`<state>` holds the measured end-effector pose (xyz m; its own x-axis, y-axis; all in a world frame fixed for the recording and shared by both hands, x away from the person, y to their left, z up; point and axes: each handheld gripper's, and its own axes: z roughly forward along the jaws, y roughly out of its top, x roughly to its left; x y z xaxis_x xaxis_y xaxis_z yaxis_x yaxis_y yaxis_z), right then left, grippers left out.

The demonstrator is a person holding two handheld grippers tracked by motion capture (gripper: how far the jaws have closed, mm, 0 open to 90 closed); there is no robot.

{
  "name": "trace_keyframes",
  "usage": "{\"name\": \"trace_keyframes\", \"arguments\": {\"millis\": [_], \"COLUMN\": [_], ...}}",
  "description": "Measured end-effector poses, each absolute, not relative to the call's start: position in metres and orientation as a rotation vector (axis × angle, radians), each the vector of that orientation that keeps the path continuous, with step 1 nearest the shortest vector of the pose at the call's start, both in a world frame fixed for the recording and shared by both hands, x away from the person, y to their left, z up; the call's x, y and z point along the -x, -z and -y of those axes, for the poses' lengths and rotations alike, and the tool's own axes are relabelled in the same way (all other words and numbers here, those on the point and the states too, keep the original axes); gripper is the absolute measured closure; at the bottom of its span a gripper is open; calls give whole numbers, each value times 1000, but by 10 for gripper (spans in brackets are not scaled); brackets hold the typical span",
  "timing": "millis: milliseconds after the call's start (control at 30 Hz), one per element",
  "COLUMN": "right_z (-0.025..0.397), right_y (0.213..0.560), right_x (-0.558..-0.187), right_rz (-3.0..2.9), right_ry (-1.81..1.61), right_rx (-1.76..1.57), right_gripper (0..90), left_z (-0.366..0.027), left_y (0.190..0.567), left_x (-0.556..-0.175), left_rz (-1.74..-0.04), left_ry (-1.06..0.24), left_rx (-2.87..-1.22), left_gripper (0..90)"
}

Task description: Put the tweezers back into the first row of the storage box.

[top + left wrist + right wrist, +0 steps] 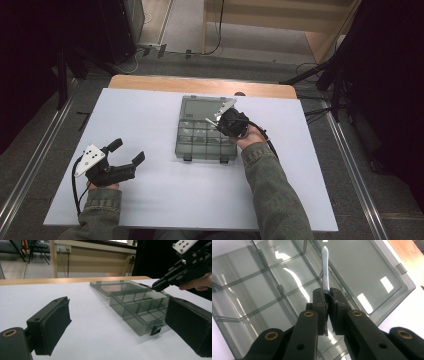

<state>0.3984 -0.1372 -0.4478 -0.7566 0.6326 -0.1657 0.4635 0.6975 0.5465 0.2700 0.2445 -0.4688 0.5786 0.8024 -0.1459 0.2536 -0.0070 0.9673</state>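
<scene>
Scalpel handle (325, 272) clamped in right hand-held gripper (327, 298).

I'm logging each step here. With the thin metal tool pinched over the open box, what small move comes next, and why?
Probably lower the right claw so the metal tool goes into a compartment of the organizer box: the lid lies open, the tool hangs above the dividers, and the left claw waits apart.

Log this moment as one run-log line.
right tool: shut on scalpel handle | over open organizer box | left tool: open, idle on table
</scene>
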Motion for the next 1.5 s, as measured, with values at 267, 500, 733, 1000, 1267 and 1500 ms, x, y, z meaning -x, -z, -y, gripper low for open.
{"name": "trace_keyframes", "arguments": {"millis": [267, 500, 733, 1000, 1267, 1500], "right_z": [140, 146, 156, 176, 197, 216], "right_y": [443, 438, 435, 436, 430, 432], "right_x": [-398, -394, -384, -371, -355, -333], "right_rz": [-2531, -2520, -2531, -2479, -2391, -2300], "right_ry": [-738, -806, -921, -979, -1063, -1183], "right_rx": [-951, -985, -1048, -1108, -1179, -1258], "right_gripper": [575, 259, 71, 2, 0, 0], "left_z": [-244, -244, -244, -243, -242, -242], "left_y": [469, 469, 469, 469, 470, 470], "left_x": [-270, -271, -271, -271, -272, -272], "left_rz": [-922, -925, -926, -924, -927, -924], "left_ry": [-543, -540, -533, -533, -533, -526], "left_rx": [-1563, -1566, -1564, -1564, -1558, -1556], "left_gripper": [57, 57, 57, 57, 57, 57]}}
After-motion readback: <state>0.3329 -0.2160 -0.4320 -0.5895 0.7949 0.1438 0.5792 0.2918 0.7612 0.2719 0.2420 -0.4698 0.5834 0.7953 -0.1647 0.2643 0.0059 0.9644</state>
